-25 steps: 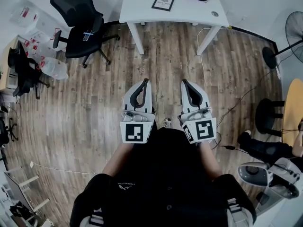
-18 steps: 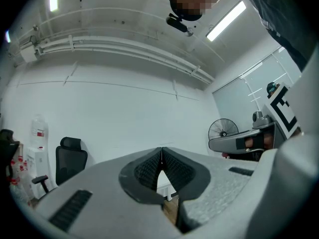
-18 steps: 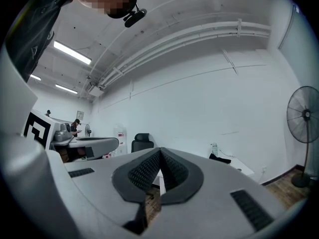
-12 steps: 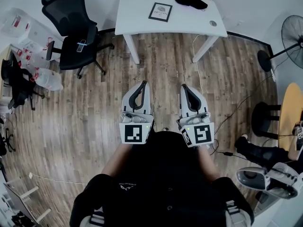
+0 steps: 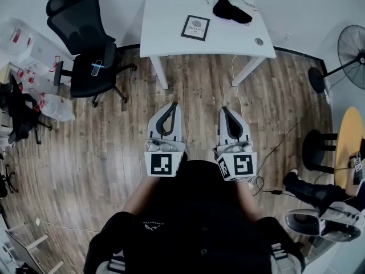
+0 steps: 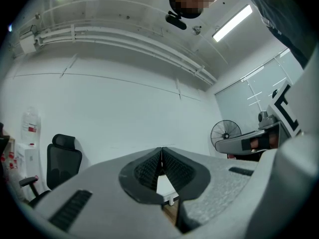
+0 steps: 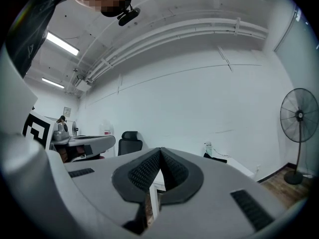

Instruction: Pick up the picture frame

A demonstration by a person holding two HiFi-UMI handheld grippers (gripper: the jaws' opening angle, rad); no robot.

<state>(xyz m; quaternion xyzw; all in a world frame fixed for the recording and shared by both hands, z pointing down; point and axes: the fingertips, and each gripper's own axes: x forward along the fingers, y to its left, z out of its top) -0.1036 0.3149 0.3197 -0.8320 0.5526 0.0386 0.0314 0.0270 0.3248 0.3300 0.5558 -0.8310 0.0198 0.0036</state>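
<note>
Near: person in dark top holds both grippers out level, side by side, apart. L gripper: jaws closed pad to pad, nothing between. R gripper: same, jaws together, empty. Each carries a marker cube w/ black square pattern on white; no text on it.

Mid: wood floor under the grippers.

Far: white table ahead, against the wall. Picture frame lies flat on the tabletop near centre, well apart from both grippers. It has a black border and a pale print; writing too small to read. Black cloth lies behind-right of the frame, not touching. Black office chair stands left of the table, pedestal fan far right.

View diffs: frame shows in head view only. Gripper views give the table edge-on, seen through the gap behind the closed tips. R gripper view adds a bottle on the table and ceiling light strips. L gripper view adds a water jug w/ red label, text unreadable.
</note>
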